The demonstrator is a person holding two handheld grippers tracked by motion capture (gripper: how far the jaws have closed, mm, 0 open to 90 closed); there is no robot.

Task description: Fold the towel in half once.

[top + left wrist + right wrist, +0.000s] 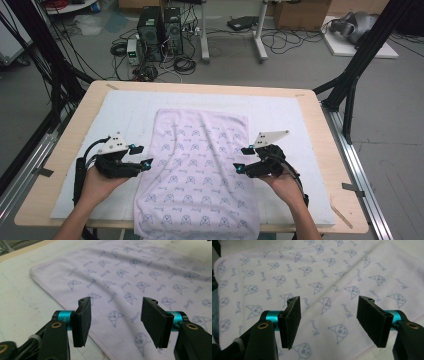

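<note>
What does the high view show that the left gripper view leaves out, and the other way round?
High view: both hands with the left gripper and right gripper at either side of the pale lilac cloth printed with blue animal faces, the light wooden table, and black computer towers on the grey floor beyond.

Left gripper view: its two black jaws close up, apart with nothing between them, above the cloth's stitched edge, and the print's small bone shapes.

Both: the cloth lying flat on the white mat.

pale printed towel (197, 175) lies flat, near end overhanging the table edge.
</note>
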